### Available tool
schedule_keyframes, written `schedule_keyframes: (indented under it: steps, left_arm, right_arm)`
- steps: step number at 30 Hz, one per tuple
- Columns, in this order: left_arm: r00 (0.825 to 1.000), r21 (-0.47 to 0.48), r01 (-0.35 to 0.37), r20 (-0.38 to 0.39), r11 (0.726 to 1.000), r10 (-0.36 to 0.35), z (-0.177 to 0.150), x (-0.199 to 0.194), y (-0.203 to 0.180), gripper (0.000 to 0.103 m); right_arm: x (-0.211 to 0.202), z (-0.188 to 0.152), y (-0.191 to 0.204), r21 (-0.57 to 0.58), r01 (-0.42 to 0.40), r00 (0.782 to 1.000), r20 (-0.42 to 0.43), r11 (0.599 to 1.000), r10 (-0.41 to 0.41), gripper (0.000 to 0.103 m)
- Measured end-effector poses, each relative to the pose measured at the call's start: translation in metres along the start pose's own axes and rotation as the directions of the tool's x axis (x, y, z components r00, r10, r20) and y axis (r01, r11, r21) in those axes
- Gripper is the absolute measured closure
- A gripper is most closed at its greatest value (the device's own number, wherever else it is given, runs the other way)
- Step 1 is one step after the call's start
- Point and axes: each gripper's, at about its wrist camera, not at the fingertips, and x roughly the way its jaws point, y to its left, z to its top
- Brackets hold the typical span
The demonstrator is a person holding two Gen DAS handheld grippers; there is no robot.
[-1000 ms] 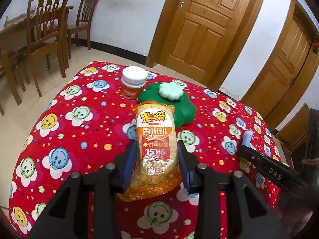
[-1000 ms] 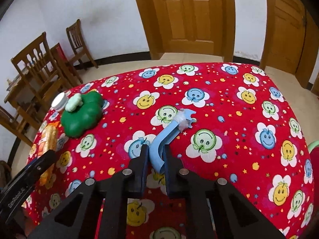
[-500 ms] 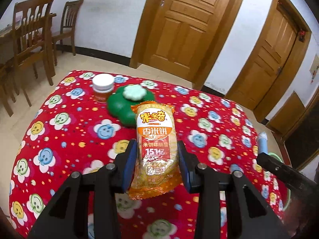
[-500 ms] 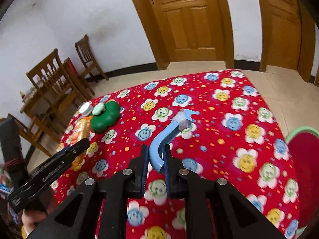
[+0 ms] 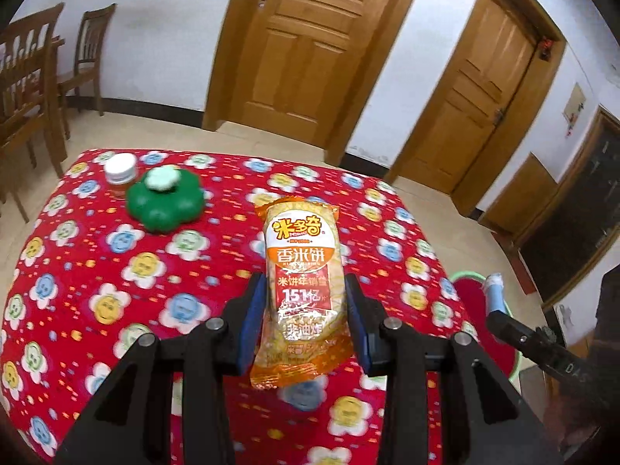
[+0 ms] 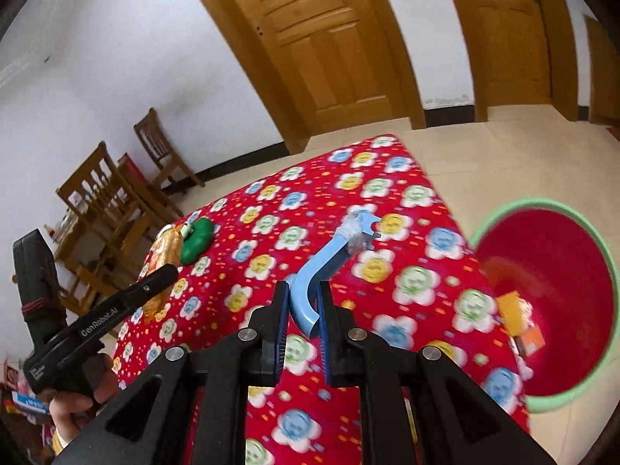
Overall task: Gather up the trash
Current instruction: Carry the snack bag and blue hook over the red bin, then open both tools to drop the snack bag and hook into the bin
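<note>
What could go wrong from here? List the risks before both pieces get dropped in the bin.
1. The snack packet is pinched low by the left gripper; its slippery top sticks out far and could slide free.
2. The blue plastic handle is clamped only at its curved end by the right gripper, so it may pivot and miss the red bin.
3. The bin sits past the table edge, so a drop short of it could land on the tablecloth or the floor.

I am seeing the red bin [image 6: 550, 302] cut by the right edge, its contents smeared to orange blurs I cannot name. The snack packet [image 5: 300, 290] is hiding the tablecloth [image 5: 116, 271] behind it. My left gripper [image 6: 170, 269] is covering most of that packet.
</note>
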Motion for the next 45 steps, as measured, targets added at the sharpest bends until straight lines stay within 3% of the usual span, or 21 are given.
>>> schedule_keyframes:
  steps: [13,20,29,37,45]
  left_arm:
    - [0.991,0.091,0.098,-0.1,0.991,-0.088,-0.022,0.018,-0.08,0.063]
    - [0.983,0.13,0.12,-0.156,0.984,-0.099,-0.033,0.034,-0.111,0.063]
    - [0.971,0.164,0.153,-0.208,0.975,-0.117,-0.044,0.051,-0.141,0.063]
    - [0.961,0.208,0.19,-0.24,0.959,-0.138,-0.048,0.064,-0.168,0.063]
    - [0.94,0.277,0.256,-0.293,0.926,-0.172,-0.059,0.083,-0.208,0.063]
  right_arm:
    - [-0.04,-0.018,-0.08,0.142,0.066,0.997,0.019,0.988,-0.07,0.089]
    - [-0.045,-0.028,-0.125,0.203,0.13,0.991,0.007,0.97,-0.134,0.089]
    - [-0.044,-0.036,-0.17,0.293,0.153,0.988,-0.012,0.944,-0.156,0.087]
    - [-0.053,-0.037,-0.192,0.329,0.159,0.985,0.009,0.931,-0.171,0.087]
    - [-0.072,-0.036,-0.2,0.313,0.213,0.968,0.059,0.926,-0.243,0.086]
